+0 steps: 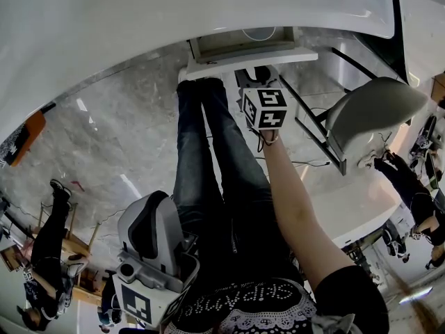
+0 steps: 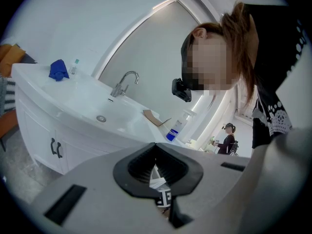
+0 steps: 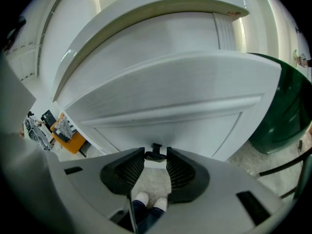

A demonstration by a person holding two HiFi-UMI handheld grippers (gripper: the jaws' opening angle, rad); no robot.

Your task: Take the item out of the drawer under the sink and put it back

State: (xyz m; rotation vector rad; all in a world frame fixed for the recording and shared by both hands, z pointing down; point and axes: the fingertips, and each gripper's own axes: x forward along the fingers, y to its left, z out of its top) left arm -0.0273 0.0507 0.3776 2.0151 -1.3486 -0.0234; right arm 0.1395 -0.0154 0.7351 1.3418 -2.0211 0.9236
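Left gripper point(image 1: 154, 213) sits closest, beside the person's left thigh point(image 1: 198, 186). In its own view I read the jaws as closed tip to tip, with nothing between them. Right gripper point(image 1: 261, 75) is out at arm's length, above the white shoes point(image 3: 148, 200), at the front of the drawer point(image 1: 243, 61). Its jaws are clamped on the small black handle point(image 3: 156, 153) at the middle of the drawer's white front panel. Head view: the drawer stands partly out from under the edge of the sink counter point(image 1: 208, 5). Its inside reads grey, and I cannot make out the item there. A dark green rounded object point(image 3: 287, 111) stands beyond the cabinet's right corner.
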